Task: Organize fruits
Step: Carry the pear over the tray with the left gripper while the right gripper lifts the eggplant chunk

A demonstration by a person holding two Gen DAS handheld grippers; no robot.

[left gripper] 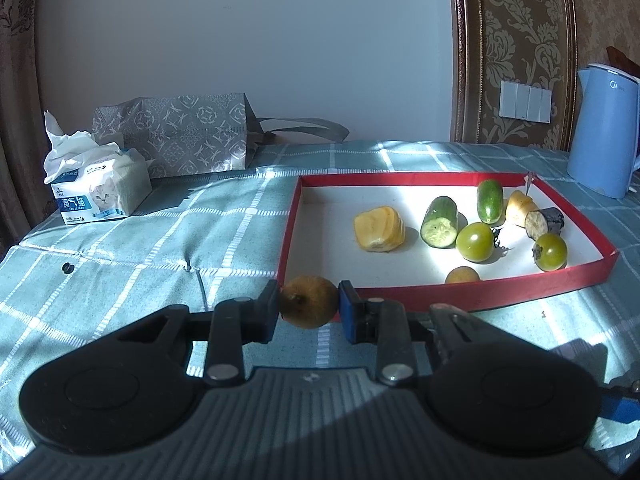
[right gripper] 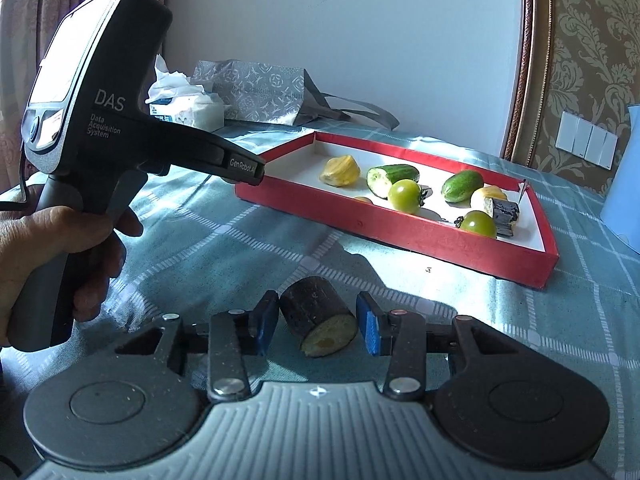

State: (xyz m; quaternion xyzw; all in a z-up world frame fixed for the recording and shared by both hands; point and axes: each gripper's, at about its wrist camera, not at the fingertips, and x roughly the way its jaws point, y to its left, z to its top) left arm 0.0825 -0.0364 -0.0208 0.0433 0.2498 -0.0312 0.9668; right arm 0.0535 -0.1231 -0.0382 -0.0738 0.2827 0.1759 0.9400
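While the left gripper (left gripper: 308, 304) is squeezed shut on a brown kiwi (left gripper: 309, 301) just near the red tray (left gripper: 472, 300), a dark eggplant piece (right gripper: 318, 326) is seen between the jaws of the right gripper (right gripper: 318, 326); whether the pads touch it cannot be told. Cucumber pieces (left gripper: 440, 222) and green tomatoes (left gripper: 475, 241) are kept in the tray on the checked green cloth (left gripper: 140, 248). A tissue pack (left gripper: 98, 192) is seen far left.

Tabletop cloth (left gripper: 120, 240): woven checked fabric, matt. Red tray (left gripper: 480, 296): matt cardboard, white paper lining. Green tomatoes (left gripper: 475, 241): smooth, glossy. Kettle (left gripper: 600, 136): smooth blue plastic. Tissue pack (left gripper: 96, 196): glossy plastic film.
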